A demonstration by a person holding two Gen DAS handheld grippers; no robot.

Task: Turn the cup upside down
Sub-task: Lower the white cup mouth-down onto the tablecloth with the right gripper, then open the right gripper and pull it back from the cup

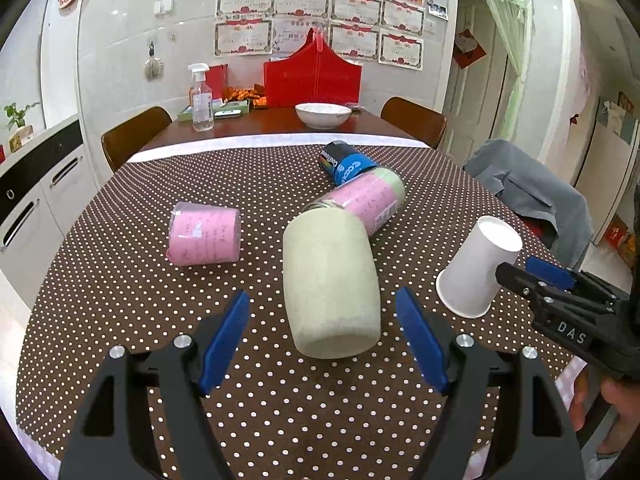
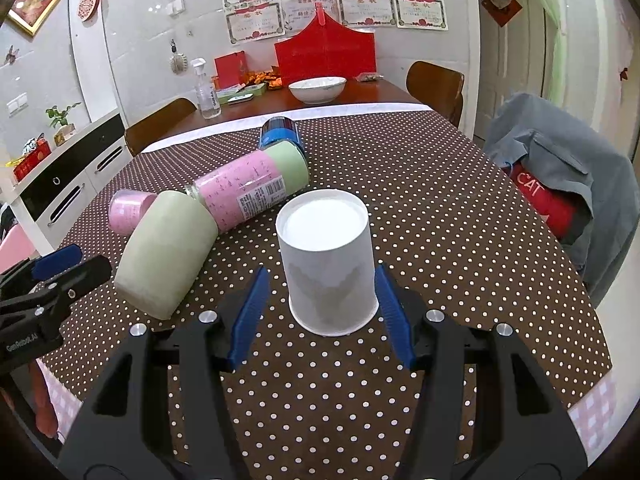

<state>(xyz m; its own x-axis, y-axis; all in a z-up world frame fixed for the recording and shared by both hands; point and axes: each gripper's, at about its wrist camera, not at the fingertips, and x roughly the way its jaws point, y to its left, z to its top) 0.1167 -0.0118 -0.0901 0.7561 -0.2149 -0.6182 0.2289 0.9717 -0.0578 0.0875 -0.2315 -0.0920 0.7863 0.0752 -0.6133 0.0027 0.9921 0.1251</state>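
Note:
A white paper cup (image 2: 328,264) stands upside down on the dotted tablecloth, rim down and base up. My right gripper (image 2: 320,316) is open, its blue pads on either side of the cup's lower part without touching it. In the left wrist view the cup (image 1: 478,264) stands at the right with the right gripper beside it. My left gripper (image 1: 324,344) is open around the near end of a pale green cup (image 1: 330,284) that lies tilted on the cloth, pads apart from it.
A pink cup (image 1: 204,236) lies on its side at the left. A pink-and-green bottle (image 1: 366,200) and a blue can (image 1: 344,162) lie behind. A white bowl (image 1: 323,114), a spray bottle (image 1: 200,98) and a red basket stand at the far end. A grey-draped chair (image 2: 560,184) is right.

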